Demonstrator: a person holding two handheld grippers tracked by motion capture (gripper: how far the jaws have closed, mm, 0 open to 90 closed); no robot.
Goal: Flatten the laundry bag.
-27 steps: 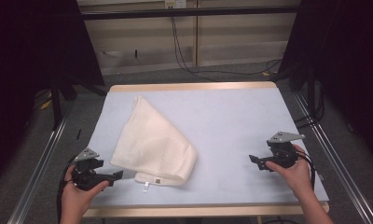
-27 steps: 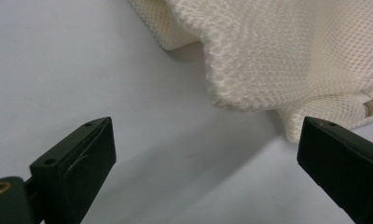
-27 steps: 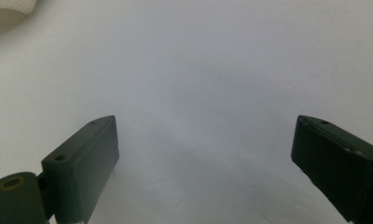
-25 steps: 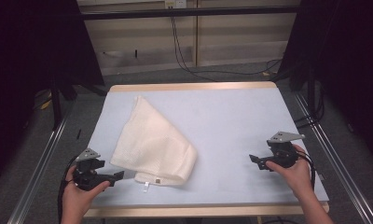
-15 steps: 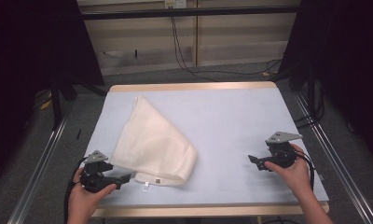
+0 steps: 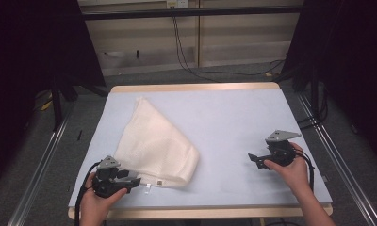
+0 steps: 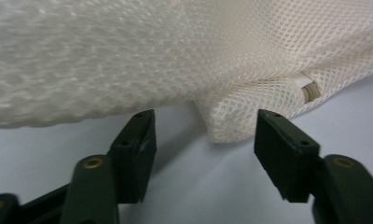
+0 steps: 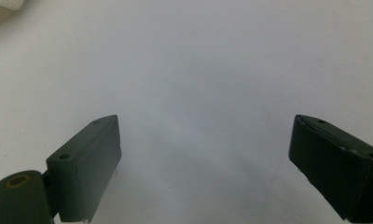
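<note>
A cream mesh laundry bag lies flat on the left half of the pale blue table, narrow end towards the far side. My left gripper sits low at the bag's near edge and is open. In the left gripper view the bag looms close, and its folded corner pokes between the spread jaws of the left gripper without touching the pads. A small beige tag shows at the hem. My right gripper rests on the right side, open, far from the bag. The right gripper has bare table between its jaws.
Wooden edging runs along the table's far rim and metal rails flank both sides. Cables lie on the floor beyond. A scrap of the bag shows at the top left of the right gripper view.
My left hand has slid its gripper to the right, up to the bag's near corner. The right hand has stayed almost where it was. The bag has not moved.
</note>
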